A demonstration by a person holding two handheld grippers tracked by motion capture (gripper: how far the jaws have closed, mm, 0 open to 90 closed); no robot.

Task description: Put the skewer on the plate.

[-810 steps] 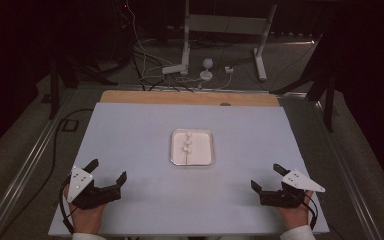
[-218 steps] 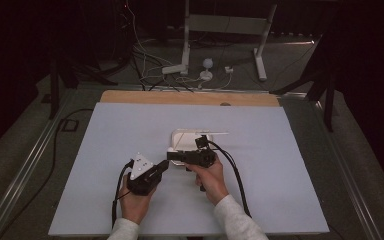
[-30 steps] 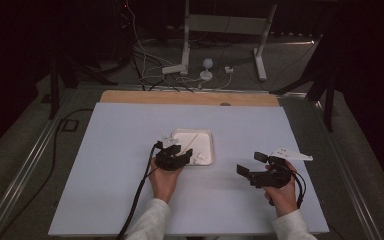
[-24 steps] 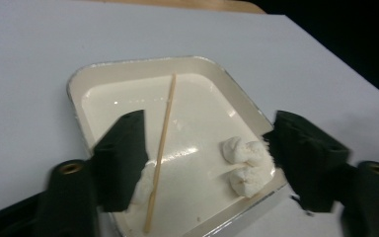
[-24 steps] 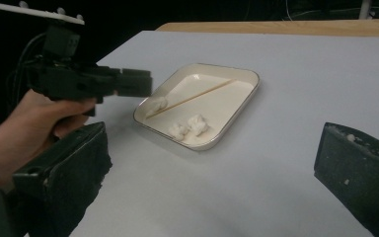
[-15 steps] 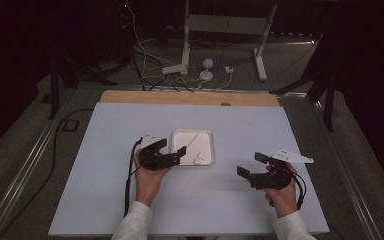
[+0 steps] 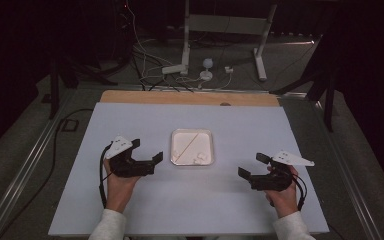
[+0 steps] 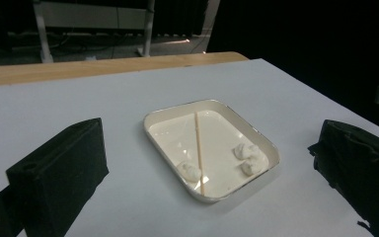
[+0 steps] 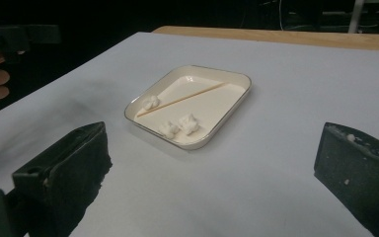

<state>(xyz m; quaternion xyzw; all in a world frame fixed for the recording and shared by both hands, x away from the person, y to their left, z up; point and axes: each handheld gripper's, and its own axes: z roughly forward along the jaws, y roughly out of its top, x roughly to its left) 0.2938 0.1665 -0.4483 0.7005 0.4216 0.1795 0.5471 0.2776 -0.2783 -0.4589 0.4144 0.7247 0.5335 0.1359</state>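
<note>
Half a second ago our left gripper (image 7: 147, 151) was right at the left edge of the shallow cream-white rectangular tray (image 7: 209, 137); now we have it drawn back to the left, apart from the tray, on the pale blue-grey table sheet (image 7: 190, 205). A second ago it sat closer still, over the tray's near-left corner. Our right gripper (image 7: 250, 166) has hardly shifted in that time and rests well to the right of the tray.

We read this as a retreat: with both tools pulled away to either side and nothing carried off, our work at the tray looks finished or paused, and the hands seem to be heading back to their rest places near the front corners.

The tray stays at the middle of the table. In it the thin pale wooden stick (image 8: 198, 146) lies bare, slanting from the far part of the tray to its near rim, and three small white soft lumps (image 8: 249, 159) lie loose beside it, one touching or nearly touching the stick on one side (image 9: 150, 102), two close together on the other (image 9: 180, 126).

In the left gripper view the two black jaws stand wide apart, with the whole tray seen between them, and they grip nothing. In the right gripper view the jaws are spread just as wide and are empty too; a few pale specks cling to the pad (image 9: 348, 138) of one jaw. Neither tool touches the tray, the stick or the lumps.
</note>
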